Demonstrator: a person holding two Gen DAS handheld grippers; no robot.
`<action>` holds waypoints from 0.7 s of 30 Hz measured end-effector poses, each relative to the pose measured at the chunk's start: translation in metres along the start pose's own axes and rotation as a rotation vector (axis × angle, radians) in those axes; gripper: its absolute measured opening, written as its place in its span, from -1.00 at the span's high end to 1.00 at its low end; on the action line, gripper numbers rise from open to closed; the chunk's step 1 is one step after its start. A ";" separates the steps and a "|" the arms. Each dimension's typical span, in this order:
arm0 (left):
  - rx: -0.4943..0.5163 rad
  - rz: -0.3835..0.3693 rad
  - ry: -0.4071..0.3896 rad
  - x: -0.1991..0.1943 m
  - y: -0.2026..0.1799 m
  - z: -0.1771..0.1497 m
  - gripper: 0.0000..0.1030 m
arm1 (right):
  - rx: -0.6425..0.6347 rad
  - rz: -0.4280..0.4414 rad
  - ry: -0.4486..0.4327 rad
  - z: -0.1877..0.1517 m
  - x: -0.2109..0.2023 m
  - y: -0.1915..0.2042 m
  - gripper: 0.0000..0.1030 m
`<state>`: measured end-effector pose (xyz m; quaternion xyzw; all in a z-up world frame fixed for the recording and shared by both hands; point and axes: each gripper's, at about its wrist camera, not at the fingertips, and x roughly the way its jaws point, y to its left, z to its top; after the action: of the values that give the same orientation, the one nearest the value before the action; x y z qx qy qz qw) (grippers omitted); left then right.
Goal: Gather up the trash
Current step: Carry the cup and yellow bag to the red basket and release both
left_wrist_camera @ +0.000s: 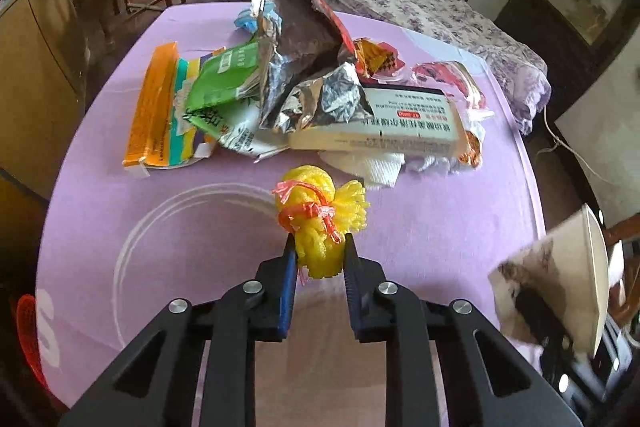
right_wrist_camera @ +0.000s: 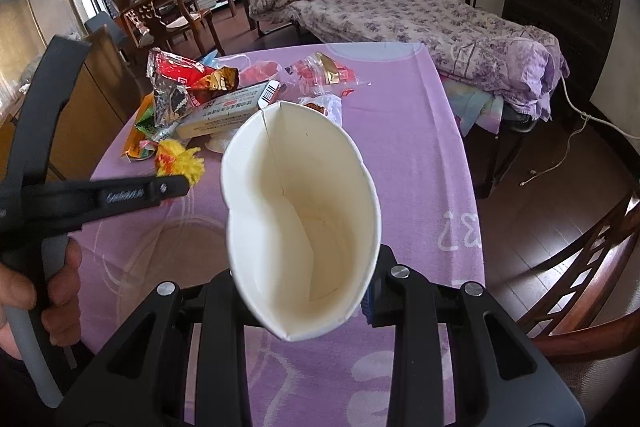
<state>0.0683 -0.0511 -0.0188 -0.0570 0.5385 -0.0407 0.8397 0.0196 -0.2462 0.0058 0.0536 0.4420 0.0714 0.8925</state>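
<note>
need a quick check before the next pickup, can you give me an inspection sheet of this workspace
surface: table under a purple cloth, bare near its front edge.
job's things: yellow foam net tied with a red strip; squashed paper cup, empty inside.
clutter: heap of foil bag, white box, green packet, orange box and tissue mid-table.
grippers: left tool shut on the yellow foam net; right tool shut on the paper cup.
cables: white cord on the floor beside the bed.
surroundings: bed with floral quilt, wooden chairs, dark wood floor.
</note>
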 end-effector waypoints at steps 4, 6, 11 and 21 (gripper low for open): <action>0.008 -0.013 -0.021 -0.019 0.012 -0.012 0.58 | -0.004 -0.007 0.001 0.000 -0.001 0.002 0.38; -0.001 -0.024 -0.033 -0.031 0.021 -0.019 0.58 | -0.013 -0.011 -0.001 0.000 -0.002 0.005 0.38; -0.024 -0.041 -0.072 -0.056 0.038 -0.026 0.58 | -0.055 -0.012 -0.007 -0.001 -0.003 0.020 0.38; -0.050 -0.070 -0.139 -0.108 0.073 -0.050 0.60 | -0.156 -0.030 -0.032 -0.010 -0.015 0.065 0.38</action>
<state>-0.0215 0.0325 0.0472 -0.0992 0.4776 -0.0525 0.8714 -0.0026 -0.1842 0.0215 -0.0215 0.4215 0.0911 0.9020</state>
